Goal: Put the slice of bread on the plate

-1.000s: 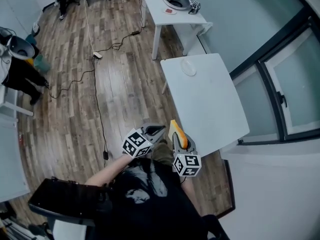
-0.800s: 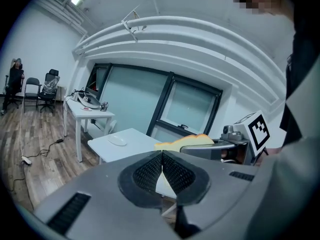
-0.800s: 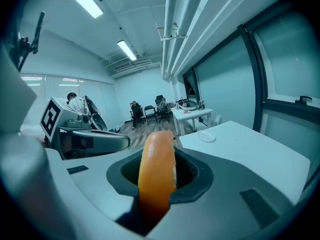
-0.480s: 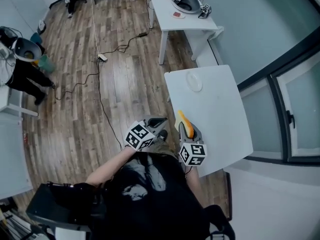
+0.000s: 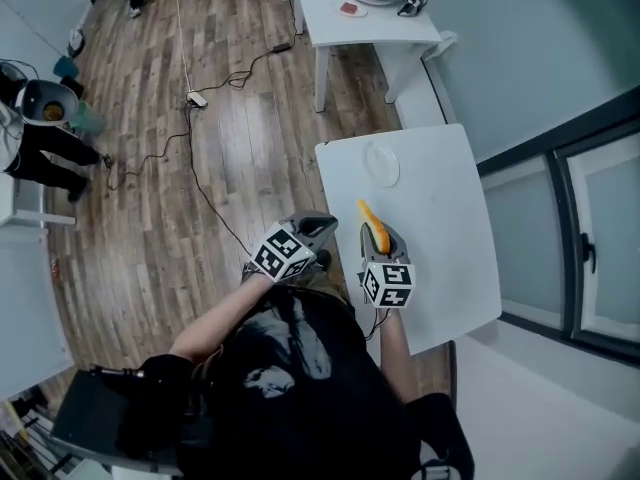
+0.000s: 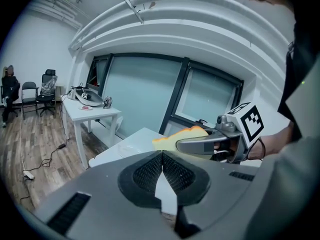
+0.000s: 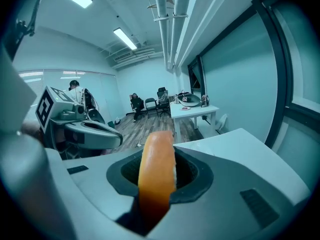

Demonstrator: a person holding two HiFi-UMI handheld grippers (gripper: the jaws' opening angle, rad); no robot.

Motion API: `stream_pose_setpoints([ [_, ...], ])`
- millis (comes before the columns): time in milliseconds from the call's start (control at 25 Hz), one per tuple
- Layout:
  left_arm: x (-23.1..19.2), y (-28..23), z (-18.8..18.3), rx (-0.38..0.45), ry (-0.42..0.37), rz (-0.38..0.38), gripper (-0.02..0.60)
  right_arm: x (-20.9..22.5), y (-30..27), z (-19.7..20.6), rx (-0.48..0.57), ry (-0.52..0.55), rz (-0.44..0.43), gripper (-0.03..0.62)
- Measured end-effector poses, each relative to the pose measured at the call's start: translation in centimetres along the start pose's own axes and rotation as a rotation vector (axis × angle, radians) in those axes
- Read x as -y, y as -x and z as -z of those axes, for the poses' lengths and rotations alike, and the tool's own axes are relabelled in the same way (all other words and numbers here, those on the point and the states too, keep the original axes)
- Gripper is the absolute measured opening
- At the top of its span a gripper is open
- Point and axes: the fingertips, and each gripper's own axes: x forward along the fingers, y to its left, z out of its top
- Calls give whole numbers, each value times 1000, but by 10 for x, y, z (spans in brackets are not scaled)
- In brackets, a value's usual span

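The slice of bread (image 5: 371, 223), orange-crusted, stands on edge between the jaws of my right gripper (image 5: 374, 236), which is shut on it. In the right gripper view the bread (image 7: 157, 171) fills the gap between the jaws of that gripper (image 7: 157, 159). It hangs over the near left part of the white table (image 5: 440, 228). The clear round plate (image 5: 383, 164) lies farther along the table, beyond the bread; the left gripper view also shows the plate (image 6: 129, 149). My left gripper (image 5: 322, 228) is shut and empty, beside the table's left edge.
A second white table (image 5: 365, 18) with a helmet-like device stands farther off. Cables (image 5: 190, 98) trail over the wood floor. A person (image 5: 45, 133) stands at the far left. Glass wall panels (image 5: 600, 228) run along the right side.
Both grippers have travelled forward with the person; the bread has gone from the table's near corner to above its near left part. The plate has come closer. Both grips are unchanged.
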Motion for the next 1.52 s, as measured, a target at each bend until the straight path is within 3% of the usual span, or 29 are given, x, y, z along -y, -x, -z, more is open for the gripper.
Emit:
stream_pose_setpoints([
  [240,-44,-42,3,-67,35,30,3,43,-54,5,-64,-34,35,104],
  [360,-69,-65,1,-99,13,32,3,71,-94,4,-98,-66,56,104],
  [480,-77,-91,8,-115,-9,52,3,97,-121,10,-148,40,107,104],
  [640,-97,-124,18,-147,30,70,3,123,-156,18,-220,154,143,104],
  [840,-146,-155,15,-196,65,27,3,152,-205,20,-347,338,189,104],
  [1040,-162,-153,12,-188,120,30,3,187,-240,25,-512,506,319,104],
  [1200,-171,-146,6,-154,174,22,3,211,-262,14,-550,578,425,104],
  [1320,-172,-140,12,-161,191,11,3,195,-273,35,-581,680,374,104],
  [1360,-172,-138,14,-163,192,10,3,186,-276,45,-585,673,332,106],
  [1520,-174,-127,19,-156,218,5,3,156,-280,68,-568,592,157,212],
])
